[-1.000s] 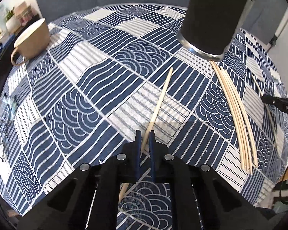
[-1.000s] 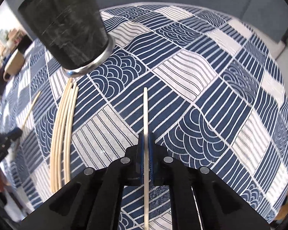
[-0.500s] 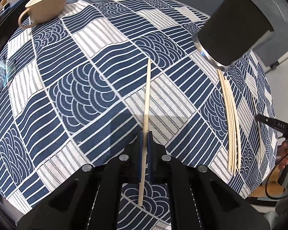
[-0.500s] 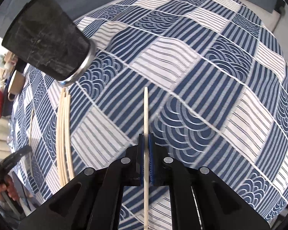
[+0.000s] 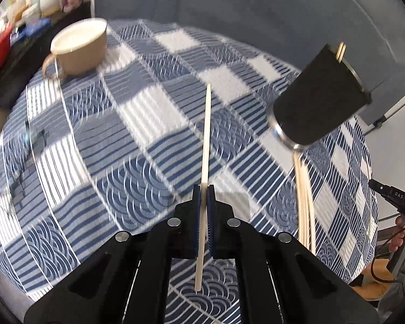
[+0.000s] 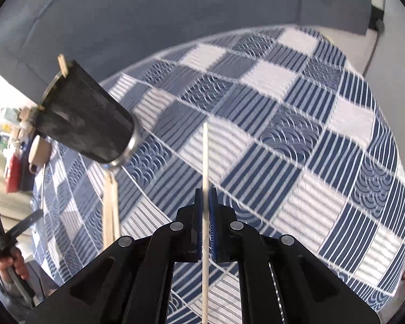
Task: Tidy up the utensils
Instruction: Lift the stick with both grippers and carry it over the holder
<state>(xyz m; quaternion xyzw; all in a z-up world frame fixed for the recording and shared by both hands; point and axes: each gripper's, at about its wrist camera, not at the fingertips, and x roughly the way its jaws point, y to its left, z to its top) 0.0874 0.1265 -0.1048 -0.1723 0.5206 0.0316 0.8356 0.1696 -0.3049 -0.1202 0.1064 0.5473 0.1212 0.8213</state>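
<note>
both wrist views look forward over the tablecloth (image 5: 137,140) (sharing the black cup (image 5: 318,102)).

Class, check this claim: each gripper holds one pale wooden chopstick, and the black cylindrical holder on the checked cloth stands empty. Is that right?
Not quite. The black cylindrical holder is not empty: chopstick ends poke out of its top, as the left wrist view shows. Otherwise right: the left gripper and right gripper each hold one pale wooden chopstick.

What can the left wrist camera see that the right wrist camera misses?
Only the left view clearly shows the beige mug on the cloth; in the right view it is mostly hidden. Only the right view shows the right gripper, jaws shut on a chopstick. Both share the black cup, the loose chopsticks and the patterned tablecloth.
</note>
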